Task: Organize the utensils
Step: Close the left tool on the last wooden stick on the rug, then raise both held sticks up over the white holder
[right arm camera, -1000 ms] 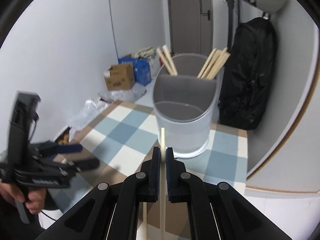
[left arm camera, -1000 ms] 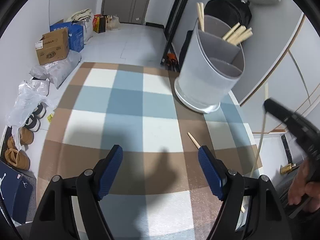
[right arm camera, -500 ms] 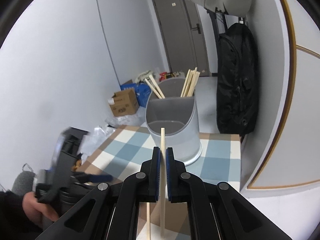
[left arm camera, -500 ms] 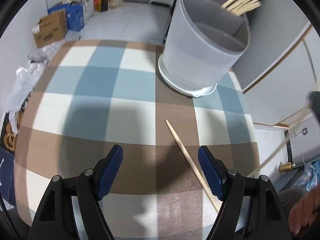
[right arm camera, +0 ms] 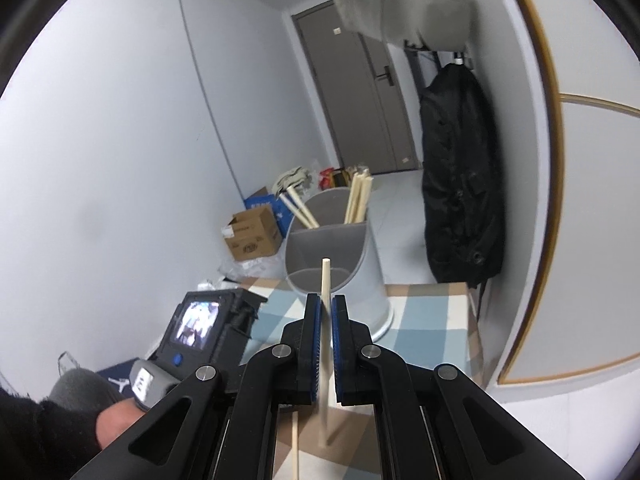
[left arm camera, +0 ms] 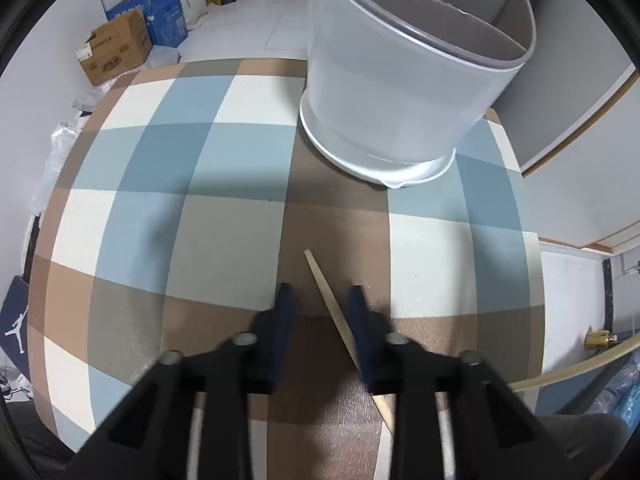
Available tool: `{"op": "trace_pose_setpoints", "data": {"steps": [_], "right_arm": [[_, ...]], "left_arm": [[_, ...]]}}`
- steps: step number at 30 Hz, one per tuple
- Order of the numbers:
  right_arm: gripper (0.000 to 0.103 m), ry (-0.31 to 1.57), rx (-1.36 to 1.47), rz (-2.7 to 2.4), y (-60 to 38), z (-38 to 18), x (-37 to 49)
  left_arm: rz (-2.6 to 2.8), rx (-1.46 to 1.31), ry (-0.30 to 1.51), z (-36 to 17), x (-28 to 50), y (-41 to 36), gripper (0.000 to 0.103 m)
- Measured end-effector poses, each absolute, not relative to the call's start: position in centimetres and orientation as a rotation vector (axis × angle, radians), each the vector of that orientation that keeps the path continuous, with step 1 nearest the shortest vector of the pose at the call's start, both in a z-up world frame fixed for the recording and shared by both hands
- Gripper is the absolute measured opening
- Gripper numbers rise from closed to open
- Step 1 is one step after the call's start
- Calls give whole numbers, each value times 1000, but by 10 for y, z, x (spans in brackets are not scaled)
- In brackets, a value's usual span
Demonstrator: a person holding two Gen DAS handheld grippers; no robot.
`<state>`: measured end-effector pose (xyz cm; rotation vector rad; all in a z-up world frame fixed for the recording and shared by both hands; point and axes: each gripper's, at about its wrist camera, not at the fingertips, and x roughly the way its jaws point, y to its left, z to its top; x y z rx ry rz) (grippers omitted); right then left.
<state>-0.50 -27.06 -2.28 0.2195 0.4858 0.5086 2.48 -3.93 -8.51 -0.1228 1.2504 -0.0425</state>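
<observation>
Currently the left tongs [left arm camera: 320, 300] are pointed steeply down at the bench [left arm camera: 224, 216], which is covered by a checked cloth in blue, brown and cream. Their jaws have just been closing and are seen blurred, with a gap left between them. A loose chopstick [left arm camera: 332, 312] is laid flat on the cloth between the jaws, close against the right-hand finger; no firm clamp on it can be seen, and its lower end is hidden behind that finger.

Just beyond, the grey utensil holder [left arm camera: 400, 92] is stood upright on the cloth, with a divider across its inside. In the right wrist view the same holder is seen with chopsticks standing in its two rear compartments [right arm camera: 360, 200], and the front compartment is shown without any.

The right tongs [right arm camera: 326, 312] are clamped together on a held chopstick [right arm camera: 325, 280], which is gripped upright with its tip raised in line with the holder, short of it.

The back of the left device is seen at lower left of the right wrist view, with a small lit screen [right arm camera: 196, 320], gripped by a hand [right arm camera: 116, 420] in a dark sleeve.

Writing: a white jumping-figure logo is printed on a dark blue bag [left arm camera: 16, 320] on the floor. A cardboard box [left arm camera: 114, 54] carries print too small to be read, and a blue box [left arm camera: 166, 20] beside it likewise.
</observation>
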Motion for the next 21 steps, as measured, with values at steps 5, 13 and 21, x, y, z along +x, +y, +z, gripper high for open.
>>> {"op": "trace_pose_setpoints", "data": {"steps": [5, 13, 21], "right_arm": [[4, 499, 253, 500, -279, -23, -2], [4, 494, 284, 497, -284, -21, 0], [4, 504, 249, 491, -275, -23, 0]], "left_arm": [[-59, -121, 1218, -83, 19, -35, 0], [-41, -194, 1115, -65, 11, -19, 0], [-95, -244, 1055, -49, 9, -11, 0]]}}
